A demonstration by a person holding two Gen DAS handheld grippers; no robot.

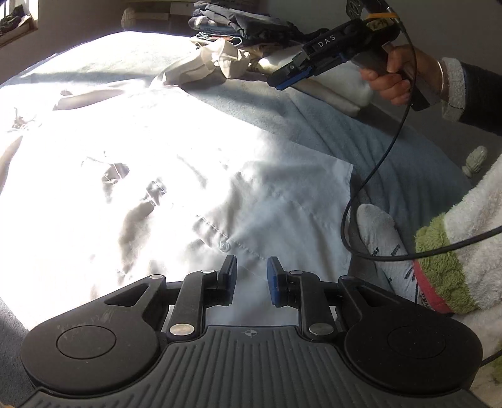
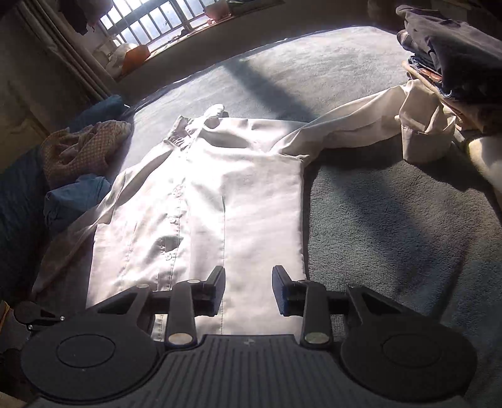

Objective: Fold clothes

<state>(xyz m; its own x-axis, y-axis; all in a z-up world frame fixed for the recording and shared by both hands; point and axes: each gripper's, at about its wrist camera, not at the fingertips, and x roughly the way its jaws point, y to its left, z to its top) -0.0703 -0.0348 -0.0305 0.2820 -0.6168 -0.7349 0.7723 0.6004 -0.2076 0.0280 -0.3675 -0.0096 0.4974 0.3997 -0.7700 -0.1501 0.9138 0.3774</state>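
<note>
Your white button-front cotton shirt (image 2: 200, 201) lies flat, front up, on the grey-blue blanket (image 2: 392, 219), hem at its near edge. It's light and limp, so pinch seams or the hem. Left gripper (image 1: 252, 276) and right gripper (image 2: 248, 290): both jaws parted, empty.

A barred window (image 2: 150, 28) let sunlight across the grey-blue blanket (image 2: 392, 213). On the far sill sat an orange and white bundle (image 2: 128, 59). At the left lay a dark blue pillow (image 2: 18, 201). At the near right, a foot in a grey sock (image 1: 379, 232) rested on the blanket.
</note>
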